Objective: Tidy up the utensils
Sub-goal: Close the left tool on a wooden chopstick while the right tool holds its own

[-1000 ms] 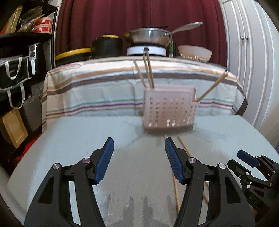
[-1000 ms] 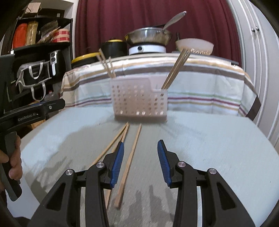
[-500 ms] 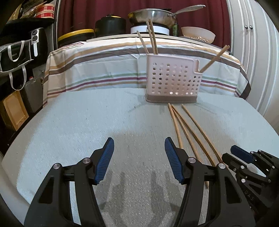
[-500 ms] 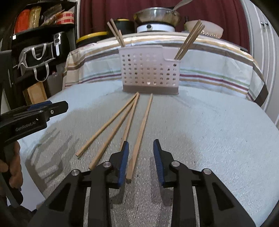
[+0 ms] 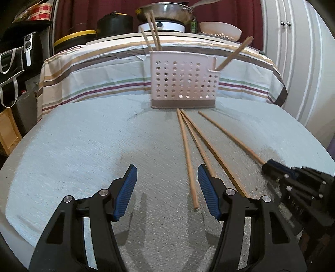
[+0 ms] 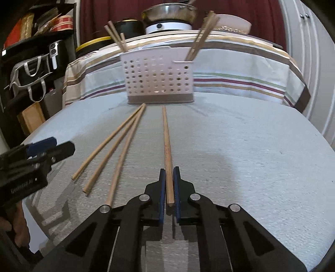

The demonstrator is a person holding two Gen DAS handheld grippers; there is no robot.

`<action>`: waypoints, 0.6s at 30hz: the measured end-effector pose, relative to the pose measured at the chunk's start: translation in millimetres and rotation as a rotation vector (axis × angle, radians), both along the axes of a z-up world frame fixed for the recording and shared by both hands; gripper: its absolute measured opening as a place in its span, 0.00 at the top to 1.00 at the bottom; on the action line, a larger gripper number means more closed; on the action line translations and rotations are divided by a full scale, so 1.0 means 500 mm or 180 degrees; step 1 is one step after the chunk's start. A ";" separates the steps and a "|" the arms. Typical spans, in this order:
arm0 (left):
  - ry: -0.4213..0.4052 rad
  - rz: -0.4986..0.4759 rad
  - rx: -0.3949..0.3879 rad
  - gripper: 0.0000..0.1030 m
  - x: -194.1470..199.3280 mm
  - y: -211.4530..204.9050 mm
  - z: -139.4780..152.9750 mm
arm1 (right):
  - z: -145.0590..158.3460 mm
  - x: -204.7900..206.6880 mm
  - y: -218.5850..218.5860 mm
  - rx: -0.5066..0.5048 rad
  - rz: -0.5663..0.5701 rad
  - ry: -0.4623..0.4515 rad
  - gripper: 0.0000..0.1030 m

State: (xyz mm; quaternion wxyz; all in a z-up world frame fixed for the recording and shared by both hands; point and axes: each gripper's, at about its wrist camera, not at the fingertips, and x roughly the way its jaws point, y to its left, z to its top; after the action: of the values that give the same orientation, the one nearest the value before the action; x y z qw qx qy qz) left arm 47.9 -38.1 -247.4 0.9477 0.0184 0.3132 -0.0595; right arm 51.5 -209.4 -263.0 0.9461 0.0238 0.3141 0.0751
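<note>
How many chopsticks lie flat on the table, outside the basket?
4. One is clamped in the right gripper, pointing at the basket. Three lie loose to its left, fanning out from the basket: left, middle, right. None seems hidden.

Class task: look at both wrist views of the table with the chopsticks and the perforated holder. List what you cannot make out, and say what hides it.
- Right wrist view: the near end of the gripped chopstick is hidden between the right gripper pads.
- Both views: the lower parts of the chopsticks standing in the utensil holder are hidden by its wall.
- Left wrist view: the frying pan is cut off by the top edge.
</note>
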 end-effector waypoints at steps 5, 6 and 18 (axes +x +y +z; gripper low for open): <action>0.0115 -0.0051 -0.0052 0.49 0.003 -0.008 -0.020 | -0.002 -0.005 -0.015 0.0062 -0.0065 0.0006 0.92; 0.0132 -0.0072 -0.0055 0.51 0.003 -0.011 -0.024 | -0.002 -0.004 -0.016 0.0068 -0.0068 0.0009 0.92; 0.0225 -0.0157 -0.0149 0.85 0.010 -0.016 -0.041 | -0.010 -0.003 -0.026 0.0164 -0.0076 0.0055 0.86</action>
State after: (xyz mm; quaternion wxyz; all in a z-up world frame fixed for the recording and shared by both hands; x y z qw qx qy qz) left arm 52.9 -46.0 -268.0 0.9344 0.0018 0.3445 -0.0908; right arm 49.8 -222.3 -267.9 0.9433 0.0526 0.3199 0.0716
